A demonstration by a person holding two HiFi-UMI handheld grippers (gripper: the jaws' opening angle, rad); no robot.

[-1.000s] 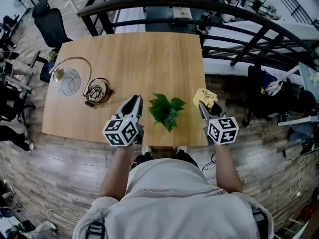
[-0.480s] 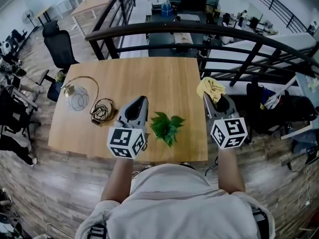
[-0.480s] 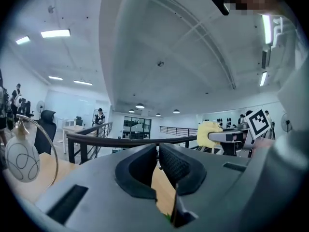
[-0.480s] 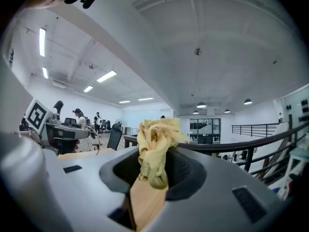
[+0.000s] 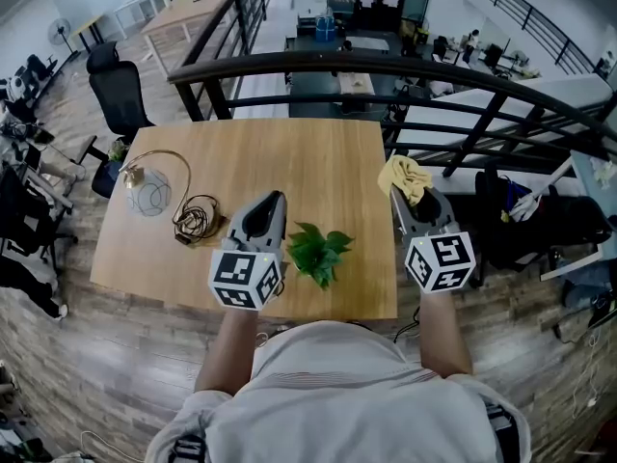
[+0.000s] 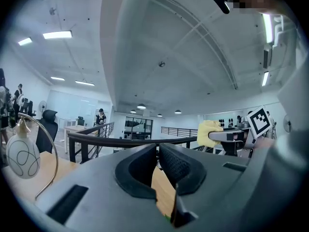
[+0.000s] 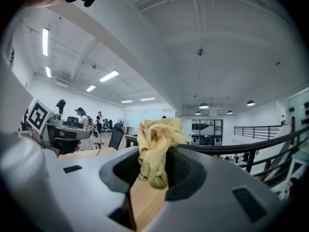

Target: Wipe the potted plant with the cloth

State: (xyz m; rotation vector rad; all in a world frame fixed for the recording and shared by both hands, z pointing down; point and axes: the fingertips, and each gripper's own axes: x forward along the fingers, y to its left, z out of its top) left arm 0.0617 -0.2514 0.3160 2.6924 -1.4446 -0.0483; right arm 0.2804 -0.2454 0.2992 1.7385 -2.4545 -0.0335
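Right tool [image 5: 412, 199] clamps the cloth [image 5: 405, 176]; left tool [image 5: 263, 212] is closed, empty. Plant [image 5: 318, 250] stands on the counter [image 5: 318, 152] between them: bring the cloth across and wipe lightly, from the middle outward.

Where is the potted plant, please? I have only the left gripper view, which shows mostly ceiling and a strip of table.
Observer: In the head view the potted plant stands near the front edge of the table, just right of the left gripper.
Operator: Thank you. Is the yellow cloth properly gripped?
Observer: Yes. The right gripper view shows the fingers of the right gripper shut on the cloth, which bunches up above them.
Operator: Is anything else on the table?
Observer: A coiled cable lies left of your gripper.
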